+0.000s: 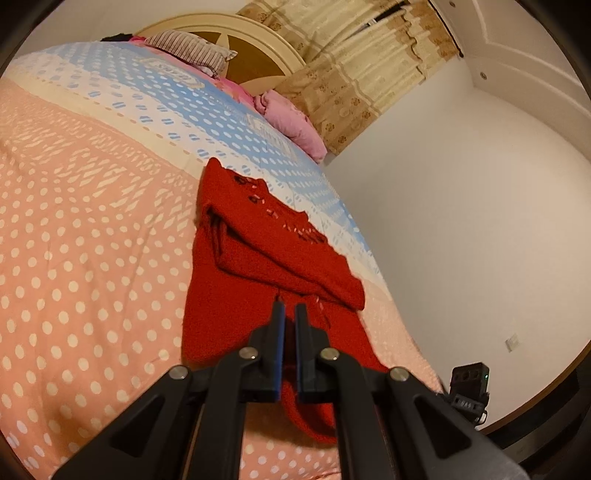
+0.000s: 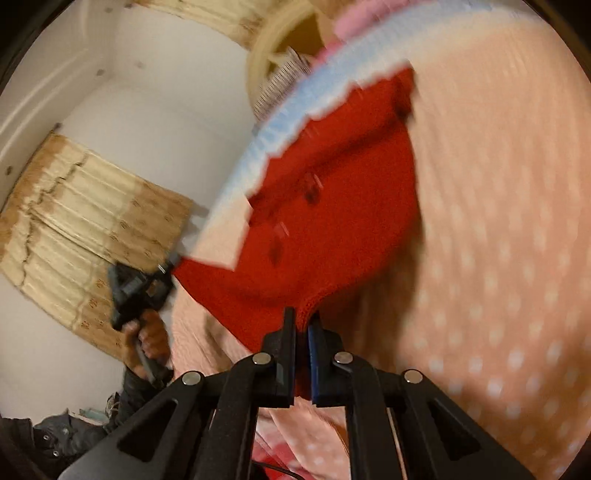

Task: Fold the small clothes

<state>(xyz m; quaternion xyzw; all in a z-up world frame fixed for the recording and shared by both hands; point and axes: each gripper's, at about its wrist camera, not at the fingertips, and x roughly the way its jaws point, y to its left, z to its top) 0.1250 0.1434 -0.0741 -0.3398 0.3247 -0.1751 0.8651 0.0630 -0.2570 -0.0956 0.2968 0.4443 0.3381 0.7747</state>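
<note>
so the sweater [image 1: 258,266] lies on the bed [image 1: 74,258], close along its right edge, one part folded over on top of the rest. Left gripper [image 1: 290,308] sits at the near hem with knit between its fingers [image 1: 279,332], right gripper [image 2: 301,319] likewise on another edge. Pillow [image 1: 192,51] and a bundled blanket [image 1: 291,122] are way back at the headboard [image 1: 236,29], curtain [image 1: 369,74] behind.
</note>
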